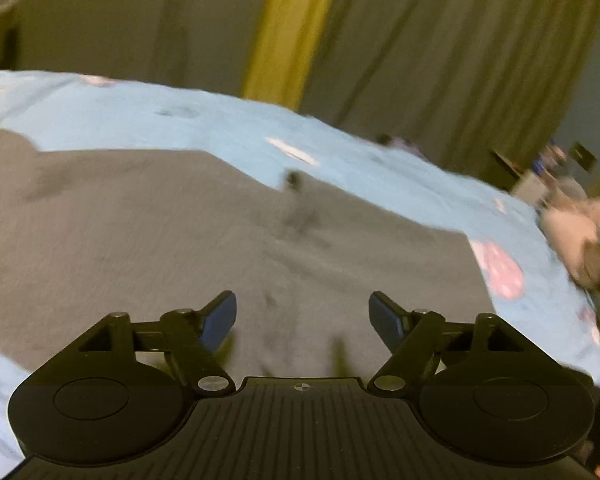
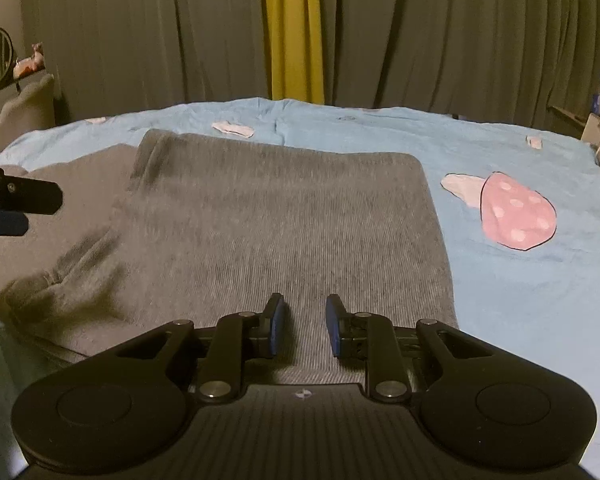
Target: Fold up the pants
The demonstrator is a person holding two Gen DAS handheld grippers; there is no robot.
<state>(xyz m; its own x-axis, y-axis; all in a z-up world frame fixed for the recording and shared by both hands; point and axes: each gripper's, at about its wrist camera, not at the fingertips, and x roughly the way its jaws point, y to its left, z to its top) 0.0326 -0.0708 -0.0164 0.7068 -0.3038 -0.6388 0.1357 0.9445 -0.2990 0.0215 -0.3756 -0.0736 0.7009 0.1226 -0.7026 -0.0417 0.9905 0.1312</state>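
While left view's blurred, left hand-held gripper (image 1: 302, 316) wide, empty, right hand-held gripper (image 2: 305, 322) narrow, empty, pants (image 2: 284, 220) cropped.

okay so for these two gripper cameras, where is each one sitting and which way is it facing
Left wrist: on the left gripper, looking down and forward over the grey pants on the blue bedsheet; its own fingers show, apart.
Right wrist: on the right gripper, facing the pants and curtains; its fingers show, and the left gripper's tip at the left edge.
Shared: pants, bedsheet, yellow curtain strip.

A home bedroom: a bed with a blue mushroom-print sheet (image 2: 500, 152), heavy grey curtains (image 2: 140, 40) behind it.
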